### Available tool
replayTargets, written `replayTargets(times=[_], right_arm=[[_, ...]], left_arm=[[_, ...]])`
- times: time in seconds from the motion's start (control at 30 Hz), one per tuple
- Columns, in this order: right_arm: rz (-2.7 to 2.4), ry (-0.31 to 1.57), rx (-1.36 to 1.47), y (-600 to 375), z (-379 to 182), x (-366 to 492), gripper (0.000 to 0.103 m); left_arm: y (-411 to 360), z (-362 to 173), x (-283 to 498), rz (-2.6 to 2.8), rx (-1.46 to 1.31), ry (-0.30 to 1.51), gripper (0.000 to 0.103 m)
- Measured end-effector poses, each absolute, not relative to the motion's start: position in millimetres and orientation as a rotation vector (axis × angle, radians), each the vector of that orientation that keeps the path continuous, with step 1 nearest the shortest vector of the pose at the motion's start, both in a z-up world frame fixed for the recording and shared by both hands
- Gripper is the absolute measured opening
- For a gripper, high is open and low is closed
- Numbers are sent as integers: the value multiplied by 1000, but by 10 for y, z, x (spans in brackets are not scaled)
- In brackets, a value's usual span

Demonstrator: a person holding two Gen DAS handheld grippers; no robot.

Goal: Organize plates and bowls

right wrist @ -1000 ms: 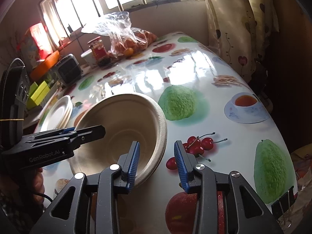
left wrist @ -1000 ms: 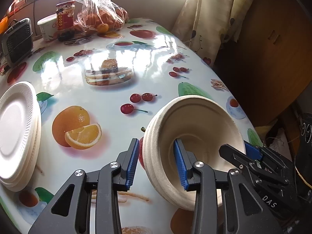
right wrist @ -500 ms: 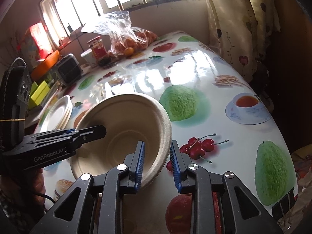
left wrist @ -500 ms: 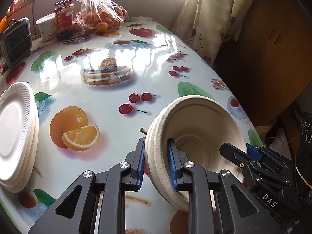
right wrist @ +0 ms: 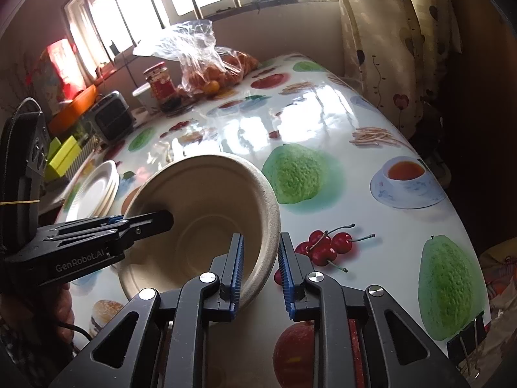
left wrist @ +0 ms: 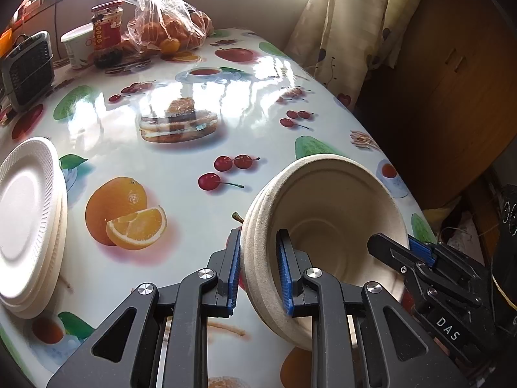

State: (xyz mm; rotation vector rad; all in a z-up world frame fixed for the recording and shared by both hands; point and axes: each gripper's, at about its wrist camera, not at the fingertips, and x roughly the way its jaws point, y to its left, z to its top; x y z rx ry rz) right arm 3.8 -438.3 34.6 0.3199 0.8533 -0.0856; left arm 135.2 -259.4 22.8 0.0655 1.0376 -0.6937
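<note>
Near the front edge of the tabletop (left wrist: 181, 74), a stack of beige pulp bowls (left wrist: 326, 207) sits tilted between both tools. The left tool (left wrist: 258, 271) is clamped on the stack's near rim, one pad inside and one outside. The right tool (right wrist: 260, 270) straddles the opposite rim; whether its pads press the rim or merely bracket it cannot be told. Molded fibre like this is likely very light, fairly stiff yet crushable, with a matte surface that should not slip; the thick rolled rim looks the safest place to hold. White plates (left wrist: 26, 223) are stacked well apart at the tabletop's left edge.
</note>
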Motion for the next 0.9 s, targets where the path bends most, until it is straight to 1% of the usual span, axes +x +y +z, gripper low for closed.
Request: replayTargets(times=[0.4,0.9], right_arm=[[-79,851,314,-4376,404,76,20],[-24,856,301,-4234,499,294,20]], left_arm=[[-2561,257,1347,-687,59,1034,22],[-2321,338,1416,-637,20,1027,22]])
